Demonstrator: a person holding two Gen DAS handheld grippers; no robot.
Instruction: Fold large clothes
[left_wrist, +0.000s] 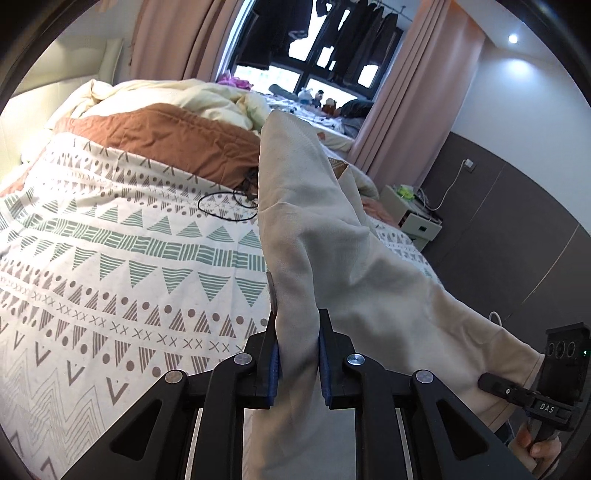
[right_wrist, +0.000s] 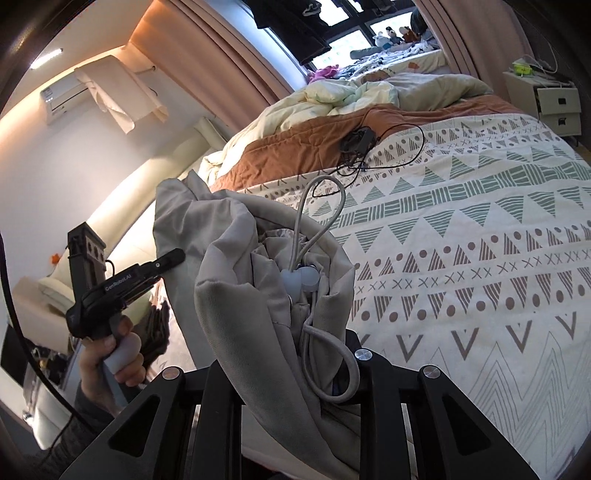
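A large beige garment (left_wrist: 332, 240) hangs in the air over the patterned bed cover (left_wrist: 129, 258). My left gripper (left_wrist: 297, 325) is shut on a fold of it, the blue pads (left_wrist: 274, 362) pressing the cloth from both sides. The cloth runs down and right to my right gripper (left_wrist: 487, 382). In the right wrist view a bunched part of the garment (right_wrist: 240, 295), with a drawstring (right_wrist: 314, 206) and pale toggles (right_wrist: 299, 280), rises from my right gripper (right_wrist: 295, 354) and hides its fingers. The left gripper (right_wrist: 173, 258) is at the left, held by a hand (right_wrist: 118, 354).
A black cable with a charger (right_wrist: 362, 140) lies on the bed near the brown blanket (left_wrist: 166, 136). A rumpled cream duvet (right_wrist: 351, 92) is piled at the head. A white nightstand (right_wrist: 557, 103) stands beside the bed, with pink curtains (left_wrist: 406, 110) and a window behind.
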